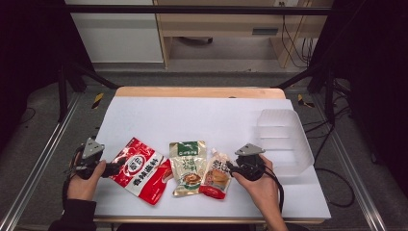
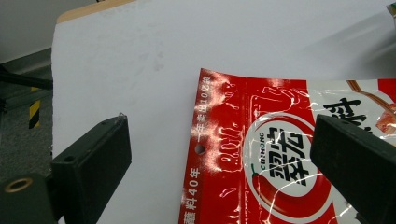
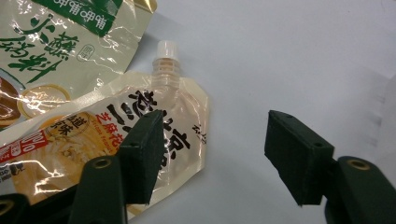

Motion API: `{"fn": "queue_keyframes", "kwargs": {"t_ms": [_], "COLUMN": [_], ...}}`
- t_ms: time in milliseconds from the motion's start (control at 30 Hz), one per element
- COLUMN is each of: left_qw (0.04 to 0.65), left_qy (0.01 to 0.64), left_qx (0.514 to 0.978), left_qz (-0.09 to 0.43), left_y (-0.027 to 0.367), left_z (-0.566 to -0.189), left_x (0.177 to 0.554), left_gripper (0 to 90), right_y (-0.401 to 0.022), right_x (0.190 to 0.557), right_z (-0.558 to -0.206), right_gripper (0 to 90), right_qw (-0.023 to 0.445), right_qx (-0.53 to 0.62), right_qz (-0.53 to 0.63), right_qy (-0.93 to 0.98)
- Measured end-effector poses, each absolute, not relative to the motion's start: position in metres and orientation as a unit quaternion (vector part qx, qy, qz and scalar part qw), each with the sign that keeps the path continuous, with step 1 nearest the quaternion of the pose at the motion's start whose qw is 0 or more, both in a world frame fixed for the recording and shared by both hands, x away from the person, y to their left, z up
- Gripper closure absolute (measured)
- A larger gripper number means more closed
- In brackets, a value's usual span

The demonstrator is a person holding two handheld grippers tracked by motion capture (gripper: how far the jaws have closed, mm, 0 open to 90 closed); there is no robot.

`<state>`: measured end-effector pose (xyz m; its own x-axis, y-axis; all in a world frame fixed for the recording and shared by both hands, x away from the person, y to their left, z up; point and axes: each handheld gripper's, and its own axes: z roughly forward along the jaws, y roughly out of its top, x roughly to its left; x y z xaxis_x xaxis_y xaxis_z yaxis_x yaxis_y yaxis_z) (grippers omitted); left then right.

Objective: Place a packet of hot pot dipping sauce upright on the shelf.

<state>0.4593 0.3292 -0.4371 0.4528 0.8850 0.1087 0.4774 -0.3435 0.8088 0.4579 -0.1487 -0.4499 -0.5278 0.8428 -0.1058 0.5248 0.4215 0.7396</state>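
Observation:
Three flat pouches lie in a row near the table's front edge. A red pouch lies at the left, a cream pouch with a green top in the middle, and a small spouted pouch to its right. My left gripper sits at the red pouch's left edge. Its jaws are open, and the red pouch lies flat on the table between and below them. My right gripper stands open beside the spouted pouch, whose white cap points away. One jaw hangs over that pouch's corner without pinching it.
A clear plastic bin stands at the right of the white table top. The cream green-topped pouch lies just past the spouted one. Bare white surface stretches behind the pouches to the wooden back edge.

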Motion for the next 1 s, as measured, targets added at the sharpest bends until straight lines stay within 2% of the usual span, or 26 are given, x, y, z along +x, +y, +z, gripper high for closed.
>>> {"fn": "queue_keyframes", "kwargs": {"t_ms": [467,1000], "left_qw": [0.361,0.362], "left_qy": [0.435,0.422], "left_qx": [0.780,0.787], "left_qz": [0.270,0.267], "left_y": [0.323,0.316], "left_z": [-0.438,-0.437], "left_x": [0.460,0.459], "left_gripper": [6.2,7.5], "right_y": [-0.147,-0.141], "right_x": [0.462,0.473], "right_z": [-0.457,-0.471], "right_gripper": [50.8,53.3], "right_qw": [0.205,0.156], "right_qx": [0.432,0.440], "right_qz": [0.328,0.317], "right_qy": [0.815,0.826]}}
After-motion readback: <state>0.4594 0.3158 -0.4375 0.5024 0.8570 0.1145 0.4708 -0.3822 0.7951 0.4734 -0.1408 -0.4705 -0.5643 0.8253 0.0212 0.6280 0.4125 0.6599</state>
